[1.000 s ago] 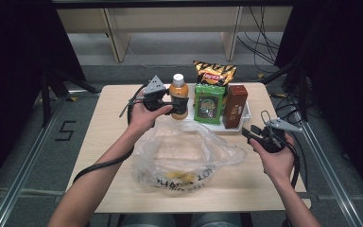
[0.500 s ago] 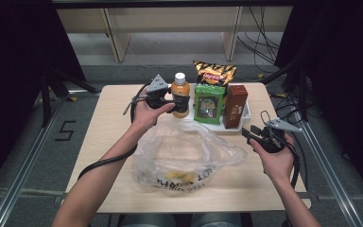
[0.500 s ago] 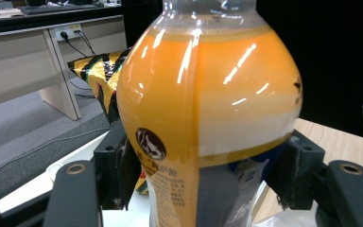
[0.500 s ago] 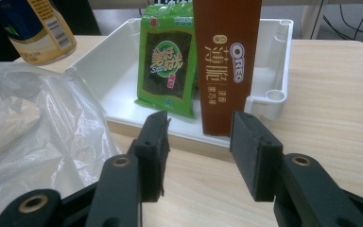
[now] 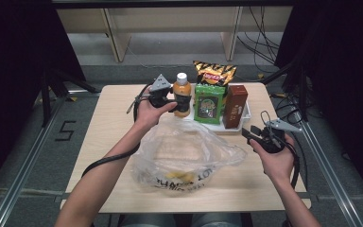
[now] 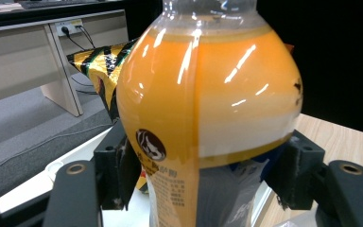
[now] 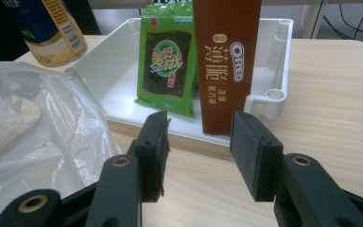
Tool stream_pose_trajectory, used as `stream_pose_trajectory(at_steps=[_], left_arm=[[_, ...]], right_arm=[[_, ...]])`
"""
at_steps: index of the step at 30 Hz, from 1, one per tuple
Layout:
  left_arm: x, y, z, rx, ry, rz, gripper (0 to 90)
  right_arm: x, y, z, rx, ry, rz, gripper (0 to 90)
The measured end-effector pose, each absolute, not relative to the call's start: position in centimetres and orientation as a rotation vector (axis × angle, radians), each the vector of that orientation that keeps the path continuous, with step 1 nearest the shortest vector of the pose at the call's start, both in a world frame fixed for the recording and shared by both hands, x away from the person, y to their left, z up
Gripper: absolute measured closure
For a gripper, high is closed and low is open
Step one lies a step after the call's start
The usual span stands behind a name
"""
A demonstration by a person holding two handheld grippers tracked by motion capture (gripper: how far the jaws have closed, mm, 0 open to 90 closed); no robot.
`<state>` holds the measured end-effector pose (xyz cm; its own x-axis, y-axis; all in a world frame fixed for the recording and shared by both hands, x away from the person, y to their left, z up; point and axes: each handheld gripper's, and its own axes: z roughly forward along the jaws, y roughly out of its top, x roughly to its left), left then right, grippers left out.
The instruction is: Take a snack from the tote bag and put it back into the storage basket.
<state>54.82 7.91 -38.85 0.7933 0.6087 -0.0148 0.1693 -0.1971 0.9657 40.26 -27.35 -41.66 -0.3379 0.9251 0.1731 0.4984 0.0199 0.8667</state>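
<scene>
Left tongs [image 5: 172,103]: we clamp the upright bottle [image 5: 181,94], bag [image 5: 184,153] mouth lying just toward us
Right tongs [image 7: 197,156]: we hold them wide, empty

Glossy plastic bottle [image 6: 203,113], matt wooden table [image 5: 113,123]

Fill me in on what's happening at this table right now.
A person works two handheld grippers. The left gripper is closed on an orange juice bottle standing at the left end of a white tray, next to a green snack pack, a brown Oreo box and a chip bag. The right gripper hangs open and empty near the tray. A clear plastic bag lies in front.
</scene>
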Motion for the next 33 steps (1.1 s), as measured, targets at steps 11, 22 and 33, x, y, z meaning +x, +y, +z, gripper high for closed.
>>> stream_pose_trajectory(at_steps=[11, 22, 33], left_arm=[[55.4, 7.5, -39.5, 1.757, 0.613, 0.430, 34.5], [56.0, 7.3, -40.0, 1.765, 0.627, 0.426, 34.5], [56.3, 6.9, -40.3, 1.773, 0.630, 0.424, 34.5]], right_arm=[[40.4, -27.7, -41.8, 1.401, 1.862, 1.255, 57.7], [40.3, -27.8, -41.7, 1.409, 1.868, 1.238, 57.3], [40.3, -27.8, -41.7, 1.409, 1.868, 1.239, 57.3]])
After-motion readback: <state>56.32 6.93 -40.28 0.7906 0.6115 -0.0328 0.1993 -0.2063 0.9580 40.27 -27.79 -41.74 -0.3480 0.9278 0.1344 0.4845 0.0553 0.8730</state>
